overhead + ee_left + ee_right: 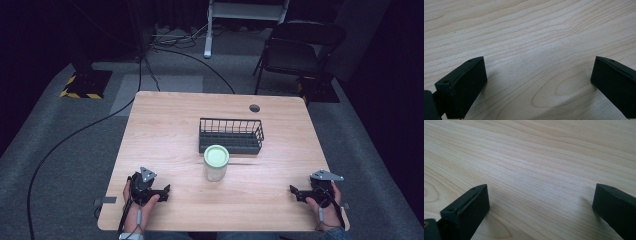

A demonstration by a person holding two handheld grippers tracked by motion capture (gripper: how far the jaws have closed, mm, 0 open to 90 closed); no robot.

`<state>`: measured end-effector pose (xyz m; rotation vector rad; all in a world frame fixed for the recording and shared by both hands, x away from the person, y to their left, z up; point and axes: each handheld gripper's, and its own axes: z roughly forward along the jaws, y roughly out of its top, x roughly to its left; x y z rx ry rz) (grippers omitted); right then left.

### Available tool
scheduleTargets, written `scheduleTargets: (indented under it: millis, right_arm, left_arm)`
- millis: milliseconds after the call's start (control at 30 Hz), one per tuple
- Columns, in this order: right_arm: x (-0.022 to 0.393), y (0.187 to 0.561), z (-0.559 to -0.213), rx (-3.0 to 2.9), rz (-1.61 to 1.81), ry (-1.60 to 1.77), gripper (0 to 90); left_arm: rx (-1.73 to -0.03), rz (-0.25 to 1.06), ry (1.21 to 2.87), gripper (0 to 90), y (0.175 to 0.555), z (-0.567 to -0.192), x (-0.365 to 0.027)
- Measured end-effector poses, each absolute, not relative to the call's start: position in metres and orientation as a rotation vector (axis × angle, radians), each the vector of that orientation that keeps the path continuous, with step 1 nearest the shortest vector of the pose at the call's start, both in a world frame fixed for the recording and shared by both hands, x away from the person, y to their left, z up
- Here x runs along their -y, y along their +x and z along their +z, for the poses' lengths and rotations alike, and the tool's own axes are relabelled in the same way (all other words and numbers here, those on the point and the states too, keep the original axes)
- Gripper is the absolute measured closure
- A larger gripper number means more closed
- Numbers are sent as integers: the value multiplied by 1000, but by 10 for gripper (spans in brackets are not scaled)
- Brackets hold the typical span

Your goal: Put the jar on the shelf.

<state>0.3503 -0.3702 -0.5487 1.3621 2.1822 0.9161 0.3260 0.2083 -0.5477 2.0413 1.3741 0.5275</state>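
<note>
A clear jar with a pale green lid (216, 161) stands upright at the middle of the wooden table (165, 125). Just behind it sits a black wire basket (231, 135), which looks empty. My left gripper (166, 191) rests on the table near the front left, held by a hand, its jaws pointing right toward the jar. Along its own view, the left gripper (537, 82) is open over bare wood. My right gripper (293, 191) rests near the front right, jaws pointing left. In its view the right gripper (540, 205) is open too, with only wood grain between the jaws.
A round cable hole (254, 108) is in the table's far right part. Behind the table stand a black folding chair (295, 52) and a white stand leg (208, 35). A cable (75, 135) runs over the grey floor at the left.
</note>
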Motion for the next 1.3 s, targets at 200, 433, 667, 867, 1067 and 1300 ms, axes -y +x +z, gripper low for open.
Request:
scheduleTargets:
  millis: [200,433,667,867,1067,1300]
  right_arm:
    - [370,350,-549,-2182,916,1362,7]
    - [370,350,-549,-2183,916,1362,7]
    - [370,350,-549,-2183,916,1362,7]
    - [370,350,-549,-2184,916,1360,7]
    - [370,350,-549,-2184,916,1360,7]
    - [370,351,-549,-2186,917,1358,7]
  left_arm:
    - [-1377,531,2042,2,326,-548,-208]
    - [-1376,528,2041,7,326,-547,-207]
    - [-1354,529,2037,51,325,-547,-205]
    - [-1329,554,1995,35,323,-537,-202]
    - [-1294,563,1932,37,319,-521,-200]
    - [-1265,594,1896,37,318,-510,-200]
